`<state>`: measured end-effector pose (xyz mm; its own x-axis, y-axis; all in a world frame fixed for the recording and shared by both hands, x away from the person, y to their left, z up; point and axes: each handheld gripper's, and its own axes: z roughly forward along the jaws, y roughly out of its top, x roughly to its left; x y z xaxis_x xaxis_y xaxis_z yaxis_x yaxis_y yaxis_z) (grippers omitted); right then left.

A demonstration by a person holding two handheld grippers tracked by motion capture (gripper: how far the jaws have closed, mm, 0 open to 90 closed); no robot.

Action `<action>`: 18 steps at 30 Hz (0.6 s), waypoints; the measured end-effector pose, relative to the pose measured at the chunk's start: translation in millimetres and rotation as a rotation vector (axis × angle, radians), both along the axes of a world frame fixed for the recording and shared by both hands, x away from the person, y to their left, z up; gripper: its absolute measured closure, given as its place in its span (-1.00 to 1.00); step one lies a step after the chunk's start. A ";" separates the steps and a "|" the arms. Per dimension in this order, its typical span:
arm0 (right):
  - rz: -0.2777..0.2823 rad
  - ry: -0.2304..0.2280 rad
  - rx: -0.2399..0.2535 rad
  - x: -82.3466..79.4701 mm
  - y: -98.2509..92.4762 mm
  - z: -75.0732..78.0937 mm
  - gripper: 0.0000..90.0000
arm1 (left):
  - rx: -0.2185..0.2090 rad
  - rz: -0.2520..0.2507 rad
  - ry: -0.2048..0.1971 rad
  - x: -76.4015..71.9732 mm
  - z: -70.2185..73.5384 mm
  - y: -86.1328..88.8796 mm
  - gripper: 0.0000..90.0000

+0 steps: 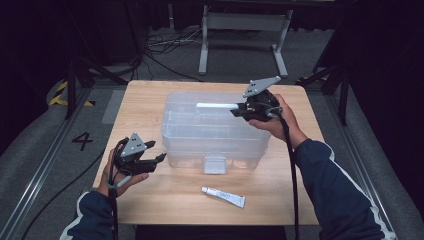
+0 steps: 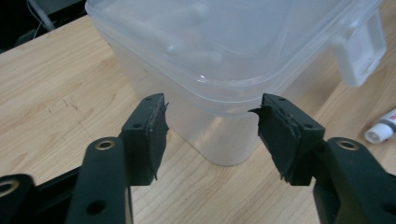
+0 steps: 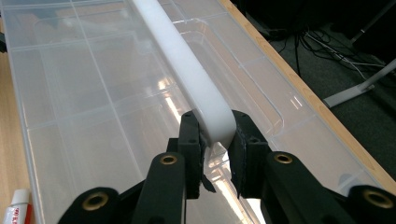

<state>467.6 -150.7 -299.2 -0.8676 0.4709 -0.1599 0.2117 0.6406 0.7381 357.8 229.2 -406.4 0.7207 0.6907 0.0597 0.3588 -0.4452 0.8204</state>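
A clear plastic storage box (image 1: pixel 215 135) with its lid on stands in the middle of the wooden table (image 1: pixel 145 100). A long white handle (image 1: pixel 216 105) runs across the lid's top. My right gripper (image 1: pixel 235 111) is shut on the near end of that handle (image 3: pixel 187 70), with the pads pressing on both of its sides (image 3: pixel 215 135). My left gripper (image 1: pixel 156 151) hovers at the box's front left corner, open, with nothing between its fingers. In the left gripper view the jaws (image 2: pixel 212 116) stand apart just short of the box corner (image 2: pixel 224 140).
A small white tube (image 1: pixel 223 196) lies on the table in front of the box, also seen as a capped tube (image 2: pixel 380 128) at the right edge. A white latch (image 1: pixel 215 164) hangs on the box's front wall. Cables and a metal stand are on the floor beyond the table.
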 end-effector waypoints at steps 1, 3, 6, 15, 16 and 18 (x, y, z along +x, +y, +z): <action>-0.004 0.002 0.000 0.8 0.2 1.4 0.69 | 0.000 0.000 0.000 0.0 0.0 0.0 -0.03; -0.006 0.005 -0.003 2.0 0.3 3.1 0.69 | -0.012 -0.006 -0.008 -1.1 2.0 1.1 0.07; -0.010 0.015 -0.004 4.8 0.8 6.4 0.68 | -0.023 -0.021 -0.021 -2.5 5.5 1.3 0.22; -0.025 0.013 -0.017 10.5 2.7 16.3 0.65 | -0.025 -0.029 -0.022 -2.3 5.6 -4.8 0.63; -0.026 0.013 -0.019 10.5 2.8 16.6 0.64 | -0.022 -0.029 -0.024 -2.6 5.4 -5.3 0.66; -0.027 0.012 -0.021 10.4 2.9 16.9 0.64 | -0.032 -0.011 -0.026 -2.5 5.3 -5.4 0.73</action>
<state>478.1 -147.8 -282.3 -0.8568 0.4904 -0.1594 0.2380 0.6503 0.7214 355.3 223.8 -401.0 0.7267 0.6846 0.0568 0.3321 -0.4224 0.8434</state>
